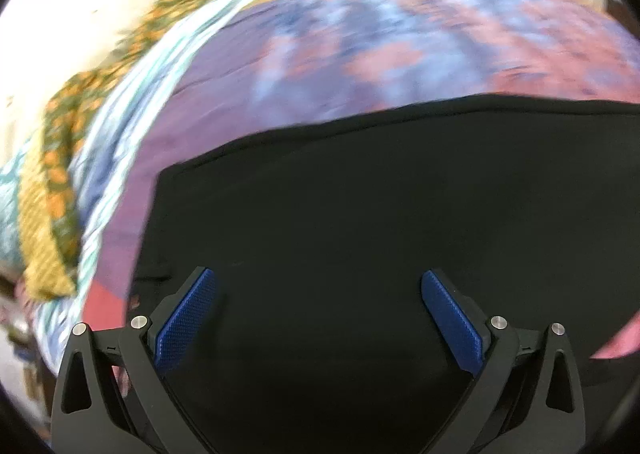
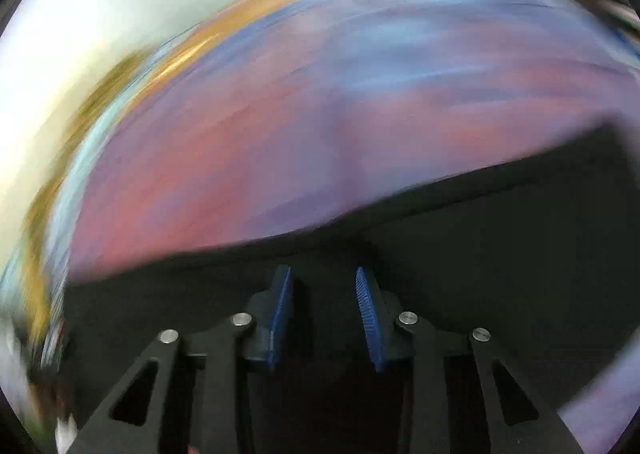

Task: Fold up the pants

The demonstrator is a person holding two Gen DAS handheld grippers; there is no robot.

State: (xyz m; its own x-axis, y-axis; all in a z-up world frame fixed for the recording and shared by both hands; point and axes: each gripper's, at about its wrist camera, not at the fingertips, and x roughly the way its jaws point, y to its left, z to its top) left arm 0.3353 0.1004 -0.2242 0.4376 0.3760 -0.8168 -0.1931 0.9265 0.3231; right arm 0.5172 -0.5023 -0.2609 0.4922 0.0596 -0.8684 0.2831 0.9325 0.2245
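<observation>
Patterned bedding in pink, purple and blue fills the background of both views, a soft bedspread (image 1: 400,46) whose print is smeared by motion.

From the left wrist view, the left gripper (image 1: 319,282) stands wide, its blue cross-hatched pads (image 1: 186,318) splayed far apart with nothing pressed between them — only the black pants (image 1: 360,214) lying flat beneath. The cloth is matte and smooth, folded to a blunt shape with a straight far edge and a squared corner at the left. Beyond that corner, a striped white-and-teal sheet (image 1: 132,110) and a yellow-orange floral cloth (image 1: 60,174) bunch along the bed's edge against a pale wall.

In the right wrist view, the right gripper (image 2: 325,274) has its ribbed blue pads (image 2: 370,318) at a narrower gap, apart and gripping nothing; the pants (image 2: 500,254) spread dark below and past the tips. Heavy blur streaks everything here — the bedspread (image 2: 280,134) is mere bands of colour, and the cloth's folds cannot be made out. The pants run off the right side of both frames.
</observation>
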